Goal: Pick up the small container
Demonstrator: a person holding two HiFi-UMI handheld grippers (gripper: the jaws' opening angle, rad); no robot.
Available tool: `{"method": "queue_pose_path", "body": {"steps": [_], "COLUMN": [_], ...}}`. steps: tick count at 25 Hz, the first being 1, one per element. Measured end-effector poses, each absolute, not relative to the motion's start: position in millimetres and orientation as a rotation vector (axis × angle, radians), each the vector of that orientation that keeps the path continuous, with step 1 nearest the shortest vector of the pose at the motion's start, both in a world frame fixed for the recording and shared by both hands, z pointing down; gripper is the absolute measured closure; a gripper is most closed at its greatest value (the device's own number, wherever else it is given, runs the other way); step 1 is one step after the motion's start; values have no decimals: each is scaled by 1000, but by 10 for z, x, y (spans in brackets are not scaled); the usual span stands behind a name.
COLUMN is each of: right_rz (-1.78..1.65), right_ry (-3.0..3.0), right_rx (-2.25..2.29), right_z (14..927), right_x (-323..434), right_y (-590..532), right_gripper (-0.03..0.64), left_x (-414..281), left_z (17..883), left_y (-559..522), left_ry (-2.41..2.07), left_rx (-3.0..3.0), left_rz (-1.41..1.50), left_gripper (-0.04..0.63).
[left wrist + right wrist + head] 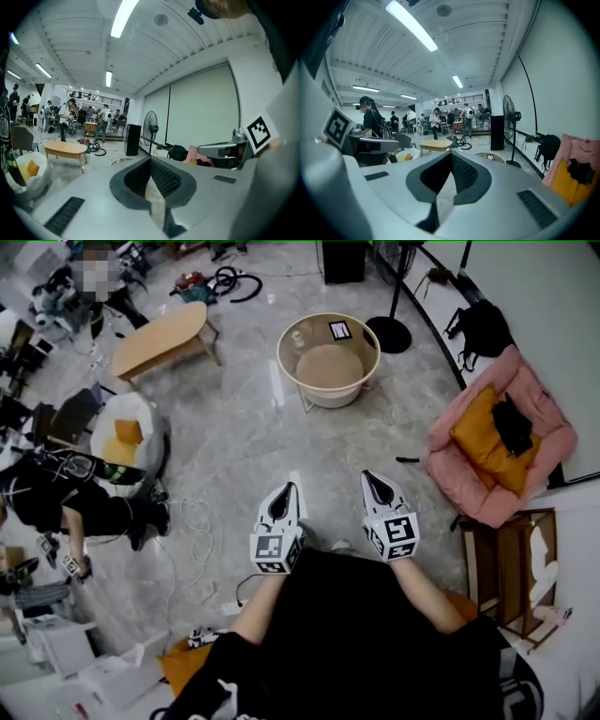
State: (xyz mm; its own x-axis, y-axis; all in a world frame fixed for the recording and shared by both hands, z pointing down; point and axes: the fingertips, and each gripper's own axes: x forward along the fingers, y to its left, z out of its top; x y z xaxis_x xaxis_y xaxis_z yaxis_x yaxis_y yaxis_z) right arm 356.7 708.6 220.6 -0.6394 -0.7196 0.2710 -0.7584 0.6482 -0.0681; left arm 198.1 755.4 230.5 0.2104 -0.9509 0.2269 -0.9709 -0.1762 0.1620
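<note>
A wide room with a pale, marble-patterned floor (234, 427) spreads out below the person. Far ahead stands a round side table (282, 360) with a raised cream rim and a clear top. The small container (298, 337) sits on that top near the left of the rim, with a dark framed card (339, 330) just beside it to the right. It is well apart from both grippers.

The left gripper (290, 487) and the right gripper (367, 475) are held side by side in front of the person's dark-clothed body, both pointing towards the table and tipped slightly down. In the left gripper view, the left gripper (151, 160) has its ribbed pads meeting at the tip, clenched on nothing. The right gripper view shows the right gripper (451, 155) the same way, pads together and empty.

An oval wooden table (161, 337) stands to the left and a pink lounge seat (539, 442) with an orange cushion (480, 432) to the right. A standing fan (511, 117) rises by the wall.
</note>
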Motion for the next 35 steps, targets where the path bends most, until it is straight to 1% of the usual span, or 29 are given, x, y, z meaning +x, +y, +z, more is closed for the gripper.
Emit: {"method": "queue_pose_path", "body": {"steps": [7,12,17,22,27,35], "right_rz": [200,260,252,221,306,249], "right_ry": [-2658,-2583,-2538,-2558,-2614,-2548], "right_rx": [1200,1180,1204,1236,1187,1184], "right_z": [2293,2559,2728,2712,2555,2479], "right_x": [3381,3198,2902,2335,1706,1015], "right_y": [6926,6507,5950,5185,4426,3721], "right_gripper": [601,601,601,601,601,601], "left_x": [1880,1604,1143,600,122,-600], "left_z": [2479,2589,2701,2797,2742,2575], "left_y": [7493,6974,6379,5637,4945,4204], "left_ry": [-1785,-1779,-1774,-1785,-1803,-1806], "left_rx": [2197,2208,2219,2224,2199,2222], "left_rz": [94,91,30,36,7,-21], "left_gripper": [575,575,575,575,575,574]}}
